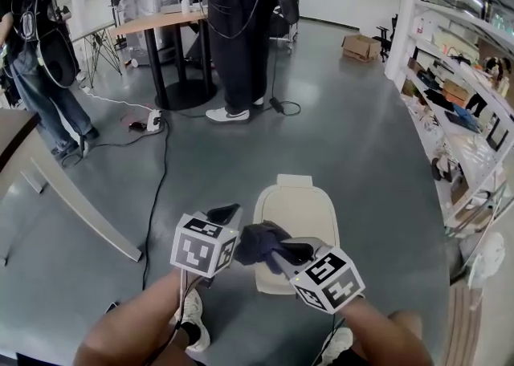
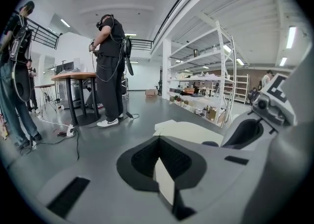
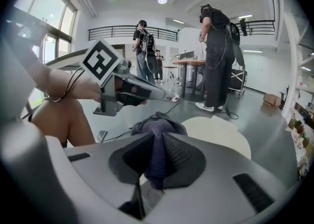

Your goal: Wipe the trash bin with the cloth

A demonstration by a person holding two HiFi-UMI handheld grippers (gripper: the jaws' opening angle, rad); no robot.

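The trash bin (image 1: 299, 210) is cream with a closed lid and stands on the grey floor just in front of me. A dark blue cloth (image 1: 259, 242) is bunched over the lid's near left edge. My right gripper (image 1: 283, 254) is shut on the cloth, and in the right gripper view the cloth (image 3: 157, 126) fills the gap between the pads of the right gripper (image 3: 156, 142) above the bin's lid (image 3: 221, 132). My left gripper (image 1: 227, 213) hovers at the bin's left side, shut with nothing in it. In the left gripper view the left gripper (image 2: 157, 144) points over the bin (image 2: 194, 130).
A person in black (image 1: 237, 27) stands by a round-foot table (image 1: 165, 23) beyond the bin. Another person (image 1: 36, 59) stands at the far left. A cable and power strip (image 1: 154, 121) lie on the floor. Shelving (image 1: 462, 107) lines the right side. My shoe (image 1: 193, 320) is below.
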